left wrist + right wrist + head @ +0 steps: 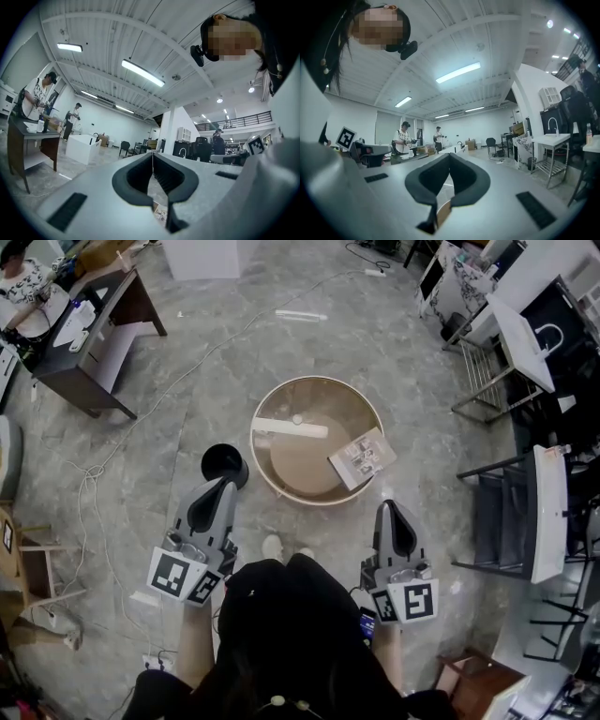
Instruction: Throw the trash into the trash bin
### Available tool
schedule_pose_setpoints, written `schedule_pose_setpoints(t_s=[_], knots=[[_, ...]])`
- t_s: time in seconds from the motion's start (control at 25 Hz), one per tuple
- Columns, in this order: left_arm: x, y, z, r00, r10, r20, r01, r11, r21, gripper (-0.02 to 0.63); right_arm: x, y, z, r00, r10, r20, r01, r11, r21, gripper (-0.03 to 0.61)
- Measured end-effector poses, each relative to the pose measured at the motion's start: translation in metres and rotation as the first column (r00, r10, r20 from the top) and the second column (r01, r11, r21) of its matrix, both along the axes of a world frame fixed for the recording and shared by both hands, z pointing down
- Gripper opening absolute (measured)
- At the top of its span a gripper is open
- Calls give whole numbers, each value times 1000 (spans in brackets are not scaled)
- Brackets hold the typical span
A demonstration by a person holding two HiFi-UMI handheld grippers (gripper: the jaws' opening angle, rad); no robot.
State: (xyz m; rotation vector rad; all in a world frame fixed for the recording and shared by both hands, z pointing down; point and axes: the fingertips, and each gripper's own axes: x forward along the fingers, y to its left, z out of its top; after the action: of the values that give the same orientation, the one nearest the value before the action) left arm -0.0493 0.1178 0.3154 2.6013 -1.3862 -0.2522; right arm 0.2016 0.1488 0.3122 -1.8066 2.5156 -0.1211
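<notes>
A low round tan table (pixel 309 470) stands in front of me in the head view. On it lie a long white flat piece (pixel 291 427), a small white ball (pixel 297 418) and a printed paper pack (pixel 363 457) at its right rim. Beside the table's left edge is a black round trash bin (pixel 222 463). My left gripper (pixel 228 482) is shut and empty, its tip right by the bin. Also shut and empty, my right gripper (pixel 388 504) sits just short of the table's near right rim. Both pairs of jaws meet in the left gripper view (pixel 152 153) and the right gripper view (pixel 449 154).
A dark desk (pixel 94 334) with a person at it stands far left. Cables (pixel 141 418) trail over the floor. A white strip (pixel 300 315) lies beyond the table. Black metal frames and white tables (pixel 525 512) crowd the right. A wooden stool (pixel 33 568) is at left.
</notes>
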Motion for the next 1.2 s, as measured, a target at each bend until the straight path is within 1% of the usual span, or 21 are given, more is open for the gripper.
schedule_pose_setpoints(t_s=[0.12, 0.2, 0.24, 0.32, 0.36, 0.48, 0.56, 0.6, 0.68, 0.76, 0.8, 0.88, 1.0, 1.08, 1.12, 1.2], knots=[[-13, -4, 10, 1000, -9, -5, 9, 1000, -15, 8, -6, -5, 14, 999, 1, -52, -3, 1000, -29, 3], [-18, -6, 19, 1000, -18, -5, 18, 999, -37, 8, -12, -8, 26, 997, -24, -79, 19, 998, -66, 6], [-20, -7, 23, 1000, -21, -6, 21, 999, -48, 8, -15, -10, 32, 995, -42, -88, 35, 995, -89, 18], [-23, -8, 31, 1000, -27, -7, 27, 997, -70, 8, -22, -16, 44, 992, -78, -98, 65, 990, -126, 67], [-24, -11, 34, 1000, -31, -4, 31, 996, -79, 8, -25, -21, 49, 990, -94, -103, 80, 987, -138, 78], [-25, -25, 46, 1000, -31, -5, 30, 993, -110, 8, -33, -41, 62, 986, -122, -110, 103, 981, -164, 96], [-24, -39, 56, 999, -25, -31, 20, 990, -137, 8, -38, -58, 74, 980, -141, -142, 113, 975, -189, 104], [-23, -46, 63, 999, -25, -47, 17, 988, -155, 9, -40, -67, 85, 972, -155, -175, 115, 969, -218, 110], [-20, -63, 80, 997, -32, -71, 17, 978, -210, 9, -41, -83, 118, 943, -208, -258, 131, 949, -287, 118], [-15, -83, 107, 996, -42, -78, 18, 959, -284, 9, -43, -99, 155, 909, -265, -321, 153, 929, -336, 118], [-13, -94, 124, 996, -50, -80, 21, 946, -324, 9, -46, -109, 172, 894, -291, -342, 163, 920, -356, 114], [-9, -116, 162, 993, -82, -83, 41, 913, -407, 9, -54, -129, 208, 863, -347, -367, 189, 896, -402, 112], [-4, -142, 227, 987, -139, -75, 80, 849, -522, 9, -66, -151, 266, 833, -431, -346, 229, 839, -494, 106], [-1, -152, 272, 982, -179, -57, 109, 792, -600, 9, -70, -162, 305, 830, -467, -304, 241, 792, -560, 103], [2, -155, 295, 979, -196, -51, 118, 757, -642, 9, -70, -168, 325, 836, -475, -275, 241, 768, -593, 103], [10, -157, 339, 975, -217, -50, 113, 676, -728, 9, -67, -178, 362, 854, -473, -215, 230, 715, -660, 101]])
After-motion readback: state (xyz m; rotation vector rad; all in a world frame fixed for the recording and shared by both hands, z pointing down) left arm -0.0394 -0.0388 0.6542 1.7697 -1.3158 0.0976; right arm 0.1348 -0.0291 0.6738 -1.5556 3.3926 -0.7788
